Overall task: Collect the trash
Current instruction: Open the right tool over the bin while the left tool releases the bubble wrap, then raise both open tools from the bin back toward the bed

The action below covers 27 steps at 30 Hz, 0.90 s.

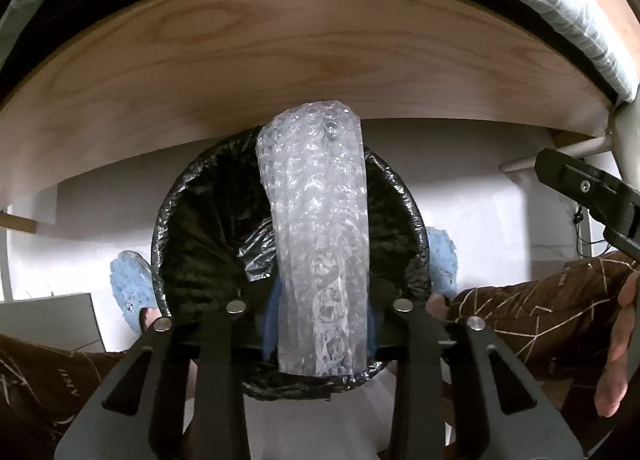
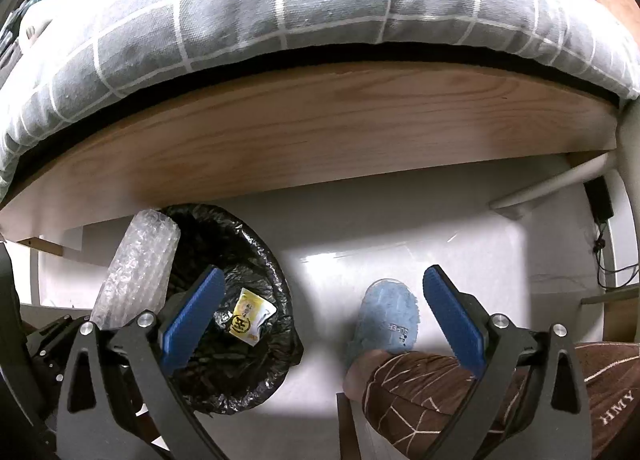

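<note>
bin [image 1: 188, 228]: black-lined, on the floor at the bed's wooden side rail; yellow wrapper [image 2: 251, 316] already inside.
bubble wrap roll [image 1: 320, 240]: between left gripper [image 1: 318, 324] pads, over the bin mouth; long axis steep, free end up toward the rail.
left fingers: narrow; contact hidden, cannot tell.
right gripper [image 2: 320, 316]: wide, empty.
risk: roll tips, catches the rim, lands outside.
</note>
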Motion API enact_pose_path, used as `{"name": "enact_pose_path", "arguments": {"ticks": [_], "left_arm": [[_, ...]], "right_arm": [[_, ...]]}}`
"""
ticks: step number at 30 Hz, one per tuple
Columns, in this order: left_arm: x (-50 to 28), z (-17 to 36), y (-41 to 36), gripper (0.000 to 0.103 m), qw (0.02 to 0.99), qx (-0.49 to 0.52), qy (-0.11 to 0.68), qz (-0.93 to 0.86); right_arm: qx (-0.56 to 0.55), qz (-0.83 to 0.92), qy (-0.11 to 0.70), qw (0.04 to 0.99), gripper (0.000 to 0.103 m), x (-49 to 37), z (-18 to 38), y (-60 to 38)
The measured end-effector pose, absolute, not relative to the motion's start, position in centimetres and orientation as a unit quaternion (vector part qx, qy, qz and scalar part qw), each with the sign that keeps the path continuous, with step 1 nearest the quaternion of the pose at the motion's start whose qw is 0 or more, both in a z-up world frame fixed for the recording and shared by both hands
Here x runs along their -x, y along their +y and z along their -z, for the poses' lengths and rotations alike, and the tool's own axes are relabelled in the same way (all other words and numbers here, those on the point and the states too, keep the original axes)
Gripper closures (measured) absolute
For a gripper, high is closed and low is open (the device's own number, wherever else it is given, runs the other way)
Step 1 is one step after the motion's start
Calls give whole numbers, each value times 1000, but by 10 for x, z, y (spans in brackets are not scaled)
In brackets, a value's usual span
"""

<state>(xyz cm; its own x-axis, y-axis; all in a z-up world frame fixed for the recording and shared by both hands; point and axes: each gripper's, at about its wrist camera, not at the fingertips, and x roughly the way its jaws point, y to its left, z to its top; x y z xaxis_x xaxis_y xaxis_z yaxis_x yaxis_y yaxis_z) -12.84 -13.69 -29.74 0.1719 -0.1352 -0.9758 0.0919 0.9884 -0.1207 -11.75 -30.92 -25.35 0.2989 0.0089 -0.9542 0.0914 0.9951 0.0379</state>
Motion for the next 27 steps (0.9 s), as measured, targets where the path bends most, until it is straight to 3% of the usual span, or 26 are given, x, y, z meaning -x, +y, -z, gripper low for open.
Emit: {"name": "enact_pose_path", "arguments": {"ticks": [4, 6, 12, 18, 27], "left_arm": [[129, 299, -131, 48, 769, 18, 636, 67], [129, 299, -126, 35, 770, 17, 635, 62], [128, 296, -115, 15, 778, 7, 627, 41], [129, 282, -99, 7, 796, 5, 605, 28], [132, 228, -72, 6, 828, 16, 561, 2]], "right_arm": [[-43, 23, 592, 804, 8, 118, 255, -308], [-43, 22, 592, 804, 8, 118, 255, -307], [-38, 14, 594, 804, 8, 116, 257, -297], [-33, 5, 584, 811, 8, 113, 247, -287], [-25, -9, 555, 831, 8, 114, 211, -272]]}}
